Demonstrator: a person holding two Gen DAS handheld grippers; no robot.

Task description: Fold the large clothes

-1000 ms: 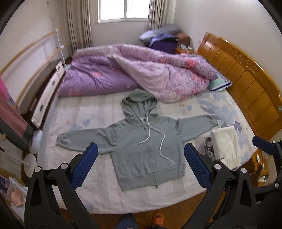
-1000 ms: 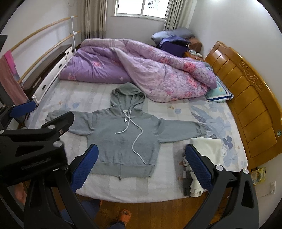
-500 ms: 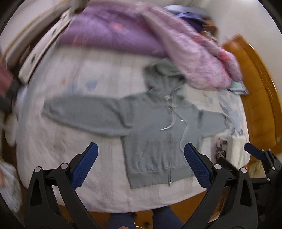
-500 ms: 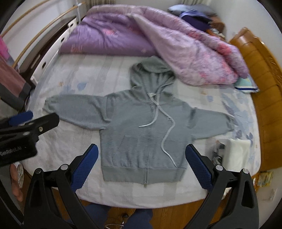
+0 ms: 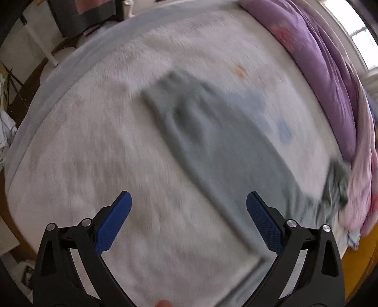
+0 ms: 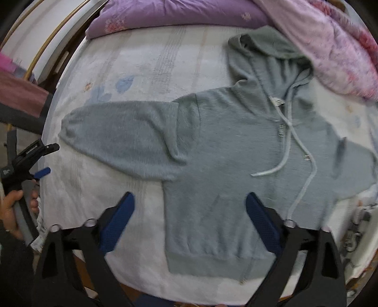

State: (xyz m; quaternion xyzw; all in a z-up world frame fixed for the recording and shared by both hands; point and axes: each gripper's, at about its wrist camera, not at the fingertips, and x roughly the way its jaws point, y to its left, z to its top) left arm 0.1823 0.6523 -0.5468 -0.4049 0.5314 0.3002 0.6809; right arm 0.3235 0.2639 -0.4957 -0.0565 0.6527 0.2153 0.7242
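A fuzzy grey hoodie lies flat on the plush pale bed, sleeves spread, white drawstring curling. The left gripper and right gripper hover above it, both wide apart and empty.

We see the grey hoodie as soft, matt, fuzzy knit cloth, ribbed at the hem, with a smooth woven drawstring. The bed sheet beneath it looks like pale, matt, slightly napped fabric. The purple quilt is smoother cloth with a faint sheen. Both the right gripper and the left gripper show matt black plastic arms, blue finely textured pads and small shiny metal rivets.
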